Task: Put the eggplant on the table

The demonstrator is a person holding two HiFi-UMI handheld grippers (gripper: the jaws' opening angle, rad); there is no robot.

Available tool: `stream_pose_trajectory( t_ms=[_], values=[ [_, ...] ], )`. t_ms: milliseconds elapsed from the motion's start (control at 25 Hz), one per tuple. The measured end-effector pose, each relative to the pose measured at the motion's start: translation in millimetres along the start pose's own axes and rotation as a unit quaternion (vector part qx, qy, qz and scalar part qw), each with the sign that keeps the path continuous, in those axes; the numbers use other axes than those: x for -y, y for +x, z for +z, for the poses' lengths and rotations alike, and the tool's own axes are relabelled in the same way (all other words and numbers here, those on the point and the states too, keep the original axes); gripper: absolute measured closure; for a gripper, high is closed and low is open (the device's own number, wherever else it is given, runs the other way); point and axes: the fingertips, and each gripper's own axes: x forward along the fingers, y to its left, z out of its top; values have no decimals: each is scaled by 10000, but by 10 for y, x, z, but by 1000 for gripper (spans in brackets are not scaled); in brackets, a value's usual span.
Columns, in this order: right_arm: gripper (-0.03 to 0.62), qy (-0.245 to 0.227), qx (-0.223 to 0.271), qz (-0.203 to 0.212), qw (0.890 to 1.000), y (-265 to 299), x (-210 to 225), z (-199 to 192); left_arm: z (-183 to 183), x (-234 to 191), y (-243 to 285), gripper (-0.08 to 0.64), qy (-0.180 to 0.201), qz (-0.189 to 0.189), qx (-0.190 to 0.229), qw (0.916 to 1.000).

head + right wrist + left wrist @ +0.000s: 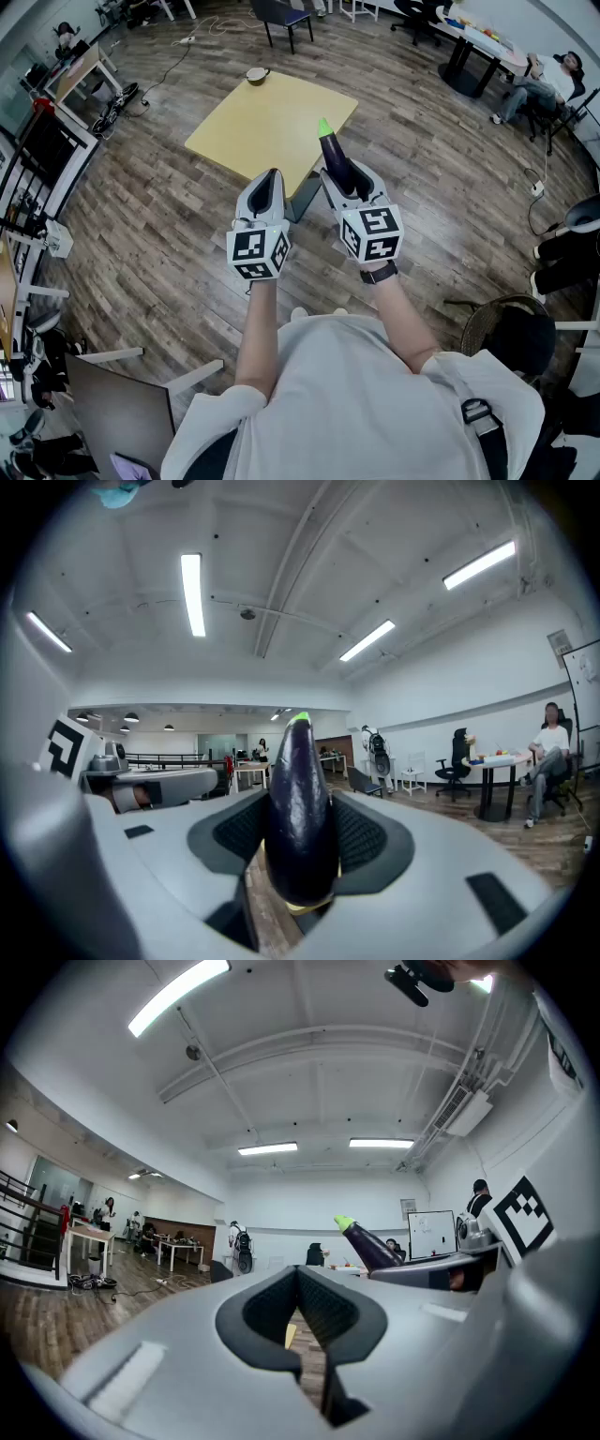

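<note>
Across the room, a grey-brown plank floor (141,244) fills most of the head view; on it stands a square yellow counter (253,131), set cornerwise to the person (347,394) in a pale shirt, whose two forearms reach forward towards it; another person (544,84) sits in a chair near the far right edge, well apart from the counter.

The left tool (273,176) is held level just short of the counter's near edge; its dark pads (323,1312) are closed together with nothing between them, only a thin sliver of floor showing through. The right tool (344,172) is held level just beside it, the two marker cubes side by side but apart; its jaws are clamped on the eggplant (332,148), one ribbed pad (370,841) pressed against each flank.

The eggplant, dark purple and glossy, sticks out forward past the jaw tips, tilted upward, gripped around its thicker lower half; in the head view it overlaps the counter's near right edge, held in the air and not resting on the surface.

A small brown bowl (256,75) sits on the counter's far corner; the eggplant's bright green cap (323,127) points away from the person.
</note>
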Motion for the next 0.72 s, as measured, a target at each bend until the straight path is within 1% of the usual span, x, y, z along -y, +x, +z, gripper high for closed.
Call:
stream_pose_trajectory(
  t_ms=[280, 480, 600, 720],
  values=[
    [380, 299, -154, 159, 9993, -73, 137, -72, 0, 189, 108, 551, 79, -39, -59, 9999],
    [381, 467, -90, 131, 9988, -224, 309, -130, -107, 351, 104, 550, 205, -12, -191, 9996],
    [380, 624, -142, 125, 9979, -221, 417, -211, -214, 366, 111, 551, 229, 17, -300, 9993],
    [380, 682, -243, 114, 9973, -127, 512, -261, -262, 309, 226, 551, 206, 34, -378, 9991]
  ],
)
